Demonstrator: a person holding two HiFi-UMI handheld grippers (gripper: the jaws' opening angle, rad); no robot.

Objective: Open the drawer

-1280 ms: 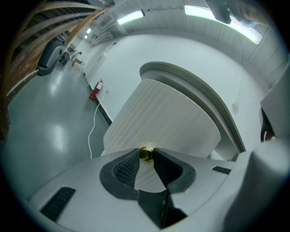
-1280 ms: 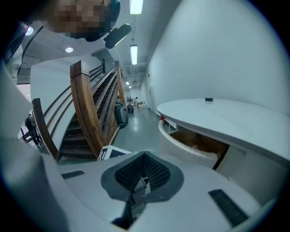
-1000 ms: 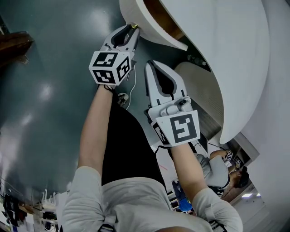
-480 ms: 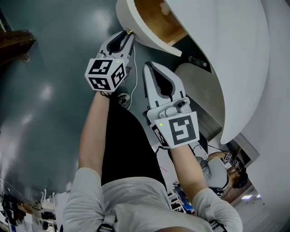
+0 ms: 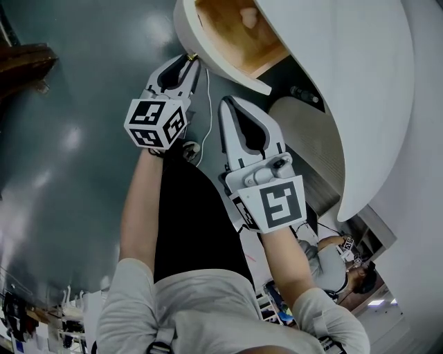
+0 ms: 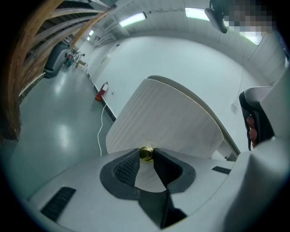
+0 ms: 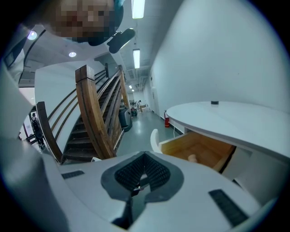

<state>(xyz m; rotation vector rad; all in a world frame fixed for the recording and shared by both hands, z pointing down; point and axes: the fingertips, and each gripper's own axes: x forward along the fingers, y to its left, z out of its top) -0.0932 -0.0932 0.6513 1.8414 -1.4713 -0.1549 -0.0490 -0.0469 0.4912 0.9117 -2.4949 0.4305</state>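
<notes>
The white drawer front (image 5: 202,50) stands pulled out from under the white table top (image 5: 346,83), and its wooden inside (image 5: 232,31) shows. A small pale thing (image 5: 247,19) lies in it. My left gripper (image 5: 188,59) is shut on the brass knob (image 6: 146,154) at the middle of the ribbed drawer front (image 6: 167,120). My right gripper (image 5: 232,101) hovers beside the left one, below the drawer, shut with nothing in it. In the right gripper view the open drawer (image 7: 199,148) lies ahead and to the right of my right gripper (image 7: 144,156).
A wooden staircase (image 7: 97,108) rises to the left. A white cable (image 5: 205,114) trails over the grey floor. The table's ribbed curved base (image 5: 311,148) stands right of my right gripper. A red fire extinguisher (image 6: 99,94) sits by the wall. Another person (image 5: 339,256) is at the lower right.
The left gripper has drawn back toward me with the knob, and the drawer has slid further out, showing more of its wooden inside. The right gripper has hardly moved.
</notes>
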